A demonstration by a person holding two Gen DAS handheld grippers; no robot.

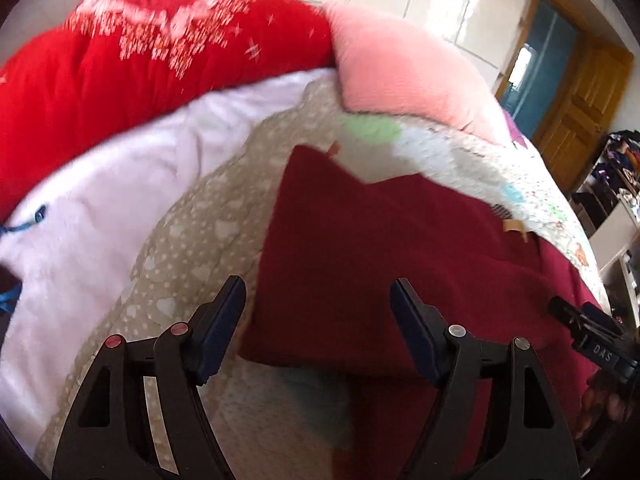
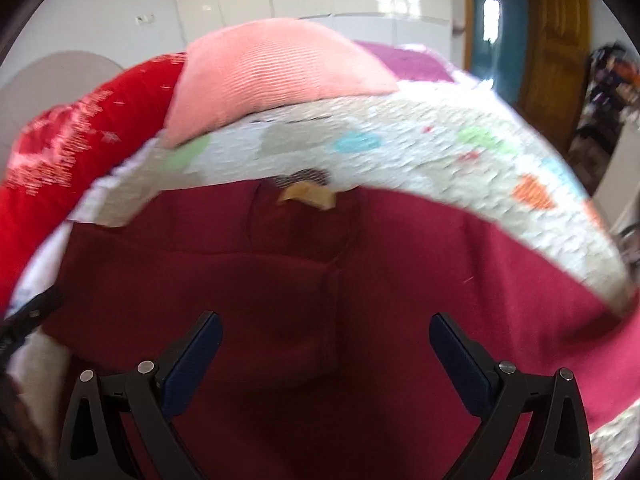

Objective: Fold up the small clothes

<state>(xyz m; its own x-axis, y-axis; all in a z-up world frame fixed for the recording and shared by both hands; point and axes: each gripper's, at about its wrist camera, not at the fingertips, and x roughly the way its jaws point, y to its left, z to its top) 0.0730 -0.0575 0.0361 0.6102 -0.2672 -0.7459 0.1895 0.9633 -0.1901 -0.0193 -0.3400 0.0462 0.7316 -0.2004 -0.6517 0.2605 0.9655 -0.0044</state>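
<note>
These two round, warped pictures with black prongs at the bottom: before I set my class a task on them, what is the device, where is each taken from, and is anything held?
A person holds a two-finger gripper in each hand, each with a wide-angle camera looking along its fingers. One picture shows the left gripper, the other the right gripper. Both stand open and hold nothing. Beneath them a dark red garment lies partly folded on a patterned quilt. Behind it sit a pink cushion and a red cushion.

Both wrist views look steeply down, close over the bed [image 1: 192,248], left from the garment's [image 1: 360,248] left edge, right centred, sharing garment and pink pillow [image 2: 276,76].
</note>
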